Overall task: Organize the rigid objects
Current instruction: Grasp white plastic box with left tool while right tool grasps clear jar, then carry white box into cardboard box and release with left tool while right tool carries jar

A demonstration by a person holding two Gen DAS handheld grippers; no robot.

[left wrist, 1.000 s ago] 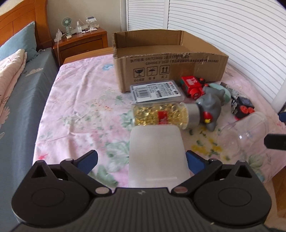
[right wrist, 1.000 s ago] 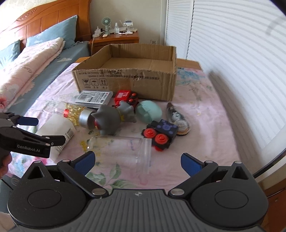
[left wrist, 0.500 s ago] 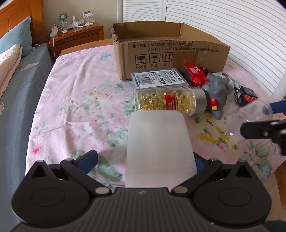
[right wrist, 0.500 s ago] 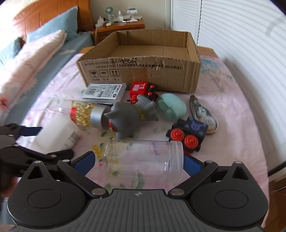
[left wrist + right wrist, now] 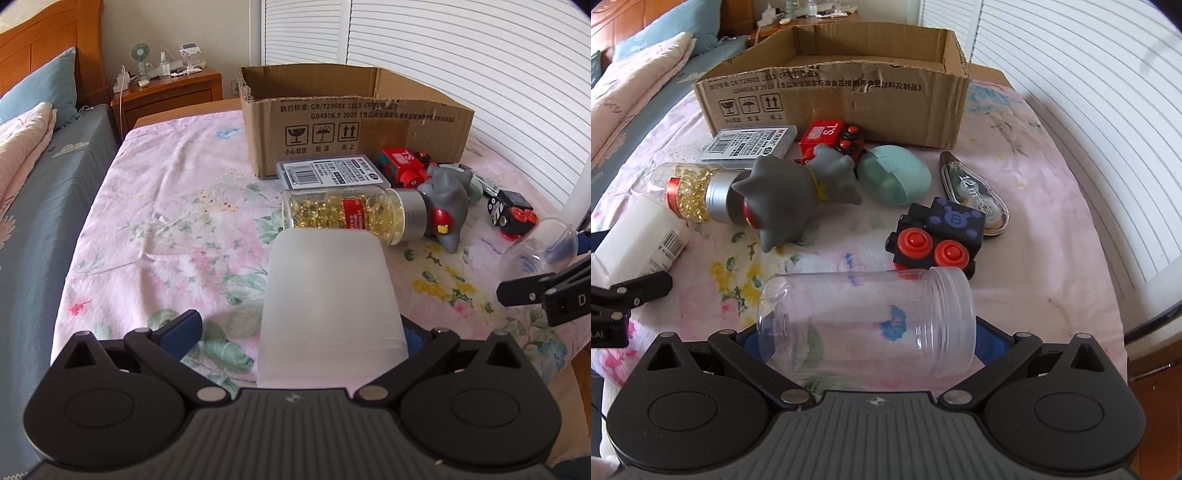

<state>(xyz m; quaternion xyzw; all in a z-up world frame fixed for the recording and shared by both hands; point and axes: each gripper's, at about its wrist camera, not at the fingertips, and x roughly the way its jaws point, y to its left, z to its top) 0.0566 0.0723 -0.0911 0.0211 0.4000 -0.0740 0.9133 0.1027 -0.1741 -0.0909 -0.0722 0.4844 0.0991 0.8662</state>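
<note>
A frosted white bottle (image 5: 330, 295) lies between the fingers of my left gripper (image 5: 299, 328); the left finger stands clear of it, the right finger is hidden behind it. A clear empty jar (image 5: 866, 319) lies on its side between the fingers of my right gripper (image 5: 871, 339), close to both pads; contact cannot be told. It also shows in the left wrist view (image 5: 539, 254). The white bottle shows in the right wrist view (image 5: 635, 240). An open cardboard box (image 5: 354, 122) stands behind, also in the right wrist view (image 5: 842, 81).
On the flowered bedcover lie a capsule bottle (image 5: 354, 216), a grey shark toy (image 5: 798, 192), a flat labelled case (image 5: 332, 171), a red toy train (image 5: 831, 138), a green egg-shaped case (image 5: 894, 179), a black toy block (image 5: 938, 232) and a correction tape (image 5: 975, 199). A nightstand (image 5: 166, 92) stands behind.
Both grippers have moved forward over their objects. The white bottle now sits deep between the left fingers, and the clear jar now sits between the right fingers.
</note>
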